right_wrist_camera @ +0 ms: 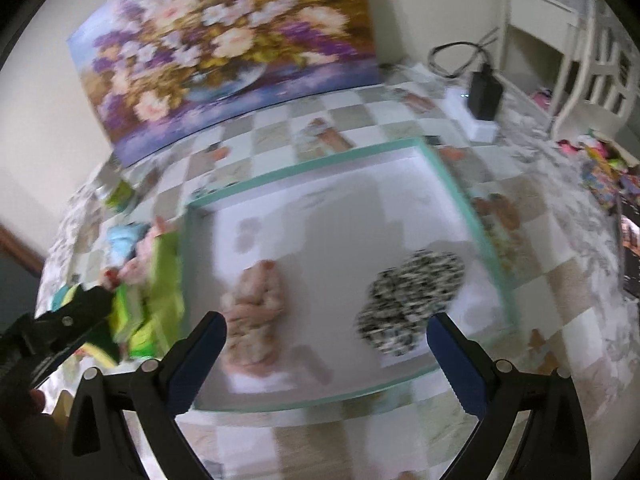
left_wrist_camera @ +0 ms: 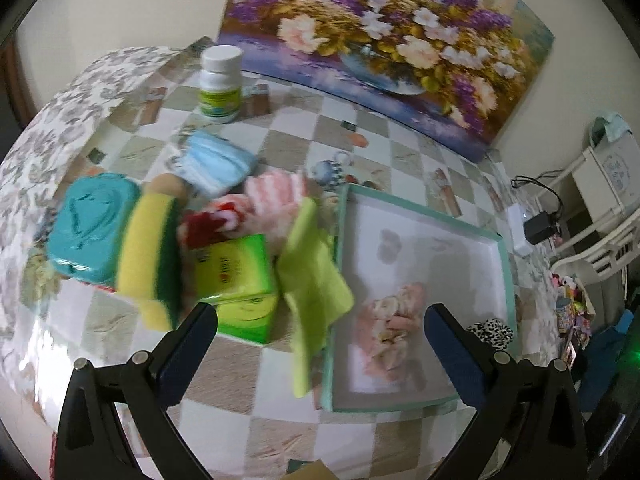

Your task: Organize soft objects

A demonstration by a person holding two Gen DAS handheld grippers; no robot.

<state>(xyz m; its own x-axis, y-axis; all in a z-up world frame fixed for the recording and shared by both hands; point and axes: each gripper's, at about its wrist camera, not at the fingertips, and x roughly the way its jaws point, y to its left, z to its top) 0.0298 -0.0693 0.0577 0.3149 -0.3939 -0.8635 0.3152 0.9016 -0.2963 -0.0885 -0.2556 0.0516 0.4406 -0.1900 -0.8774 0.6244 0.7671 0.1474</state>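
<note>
**Soft goods piled beside a tray**

The left gripper (left_wrist_camera: 320, 326) hangs wide open and empty above a checkered table (left_wrist_camera: 256, 432). A teal-rimmed tray (left_wrist_camera: 505, 272) holds a pink cloth (left_wrist_camera: 390, 328). Left of the tray lie a yellow-green cloth (left_wrist_camera: 312, 276), a green box (left_wrist_camera: 236, 280), a sponge (left_wrist_camera: 148, 256), a teal case (left_wrist_camera: 92, 228), and masks (left_wrist_camera: 218, 162). A bottle (left_wrist_camera: 221, 84) stands beyond.

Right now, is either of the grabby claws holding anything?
No. The left gripper and the right gripper are both open with nothing between their fingers. The pink cloth and the spotted cloth just lie in the tray.
</note>
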